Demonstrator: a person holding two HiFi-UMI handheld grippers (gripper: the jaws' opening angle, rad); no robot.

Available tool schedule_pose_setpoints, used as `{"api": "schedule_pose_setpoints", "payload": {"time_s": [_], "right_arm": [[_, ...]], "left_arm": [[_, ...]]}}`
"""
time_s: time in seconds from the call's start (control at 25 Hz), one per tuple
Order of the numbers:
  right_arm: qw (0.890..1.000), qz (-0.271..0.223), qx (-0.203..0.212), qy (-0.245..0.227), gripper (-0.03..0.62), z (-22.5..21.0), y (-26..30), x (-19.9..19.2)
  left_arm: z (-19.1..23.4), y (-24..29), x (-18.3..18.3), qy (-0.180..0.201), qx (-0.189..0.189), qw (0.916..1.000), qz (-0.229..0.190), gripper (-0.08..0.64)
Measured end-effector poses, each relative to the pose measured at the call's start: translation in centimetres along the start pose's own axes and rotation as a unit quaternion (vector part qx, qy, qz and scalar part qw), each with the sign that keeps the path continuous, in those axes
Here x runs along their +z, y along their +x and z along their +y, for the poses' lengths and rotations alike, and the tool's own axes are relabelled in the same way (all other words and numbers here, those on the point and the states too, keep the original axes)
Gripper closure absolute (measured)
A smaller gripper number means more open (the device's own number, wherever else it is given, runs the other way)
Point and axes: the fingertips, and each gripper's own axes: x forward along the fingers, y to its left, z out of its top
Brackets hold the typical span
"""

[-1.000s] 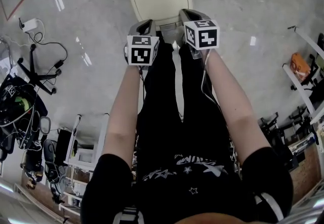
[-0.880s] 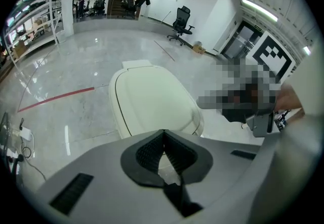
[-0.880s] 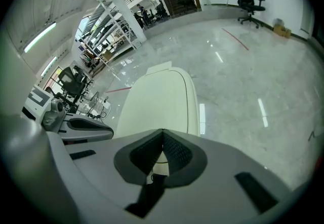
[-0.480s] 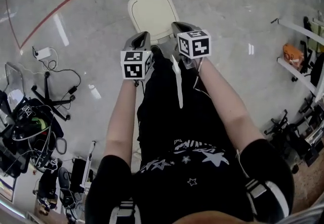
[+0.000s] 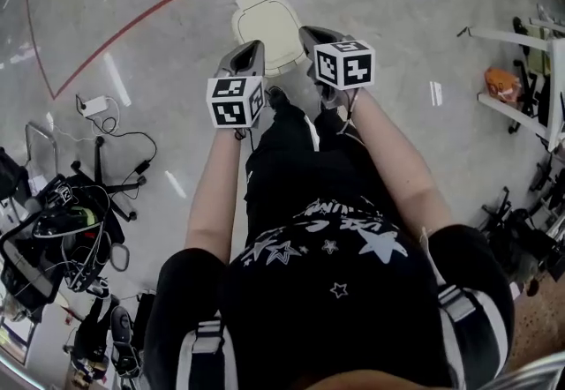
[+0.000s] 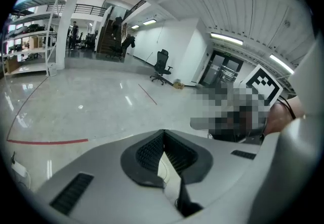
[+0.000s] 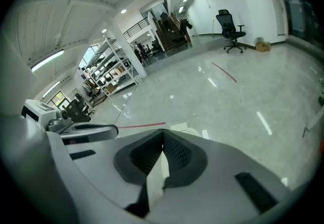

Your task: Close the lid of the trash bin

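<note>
The trash bin (image 5: 267,26) was cream-coloured with rounded corners, and from the head view only its top showed: the lid (image 5: 265,16) lay flat over the body, a raised border ran round its edge, and a small tab stuck out at the far side. It stood on the glossy grey floor (image 5: 424,159), straight ahead of the person's black trousers (image 5: 300,176) and near the end of a red line (image 5: 115,33) painted on the floor. The left gripper (image 5: 253,49) and the right gripper (image 5: 311,33) were held side by side in front of the body, and the bin appeared between and beyond them, its near corners covered by the 2 grey housings. The head view did not settle whether either tool touched the lid. In the left gripper view the ribbed fingers (image 6: 149,149) met at their tips with nothing held between them, and the camera looked out across the hall. In the right gripper view the fingers (image 7: 177,154) were likewise pressed together and empty, and a pale sliver, probably the lid, showed just past them. A tangle of cables (image 5: 71,221) lay well apart from the bin on the person's left.
</note>
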Motion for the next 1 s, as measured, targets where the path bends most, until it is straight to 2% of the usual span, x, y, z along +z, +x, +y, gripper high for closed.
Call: {"api": "schedule_pose_setpoints", "payload": {"time_s": [0.24, 0.4, 0.56, 1.0], "right_arm": [[0.999, -0.009, 0.027, -0.024, 0.586, 1.8, -5.1, 0.7], [0.997, -0.020, 0.044, -0.052, 0.586, 1.7, -8.4, 0.9], [0.993, -0.030, 0.060, -0.098, 0.586, 2.0, -11.5, -0.1], [0.983, -0.064, 0.118, -0.123, 0.586, -0.5, -21.5, -3.0]], "left_arm": [[-2.8, -4.2, 2.4, -0.020, 0.017, 0.9986, -0.047, 0.548], [-5.2, -6.4, 3.1, -0.014, 0.034, 0.9965, -0.074, 0.549], [-7.3, -9.3, 2.9, -0.014, 0.060, 0.9928, -0.102, 0.549], [-17.6, -16.5, 0.4, -0.011, 0.112, 0.9792, -0.169, 0.548]]}}
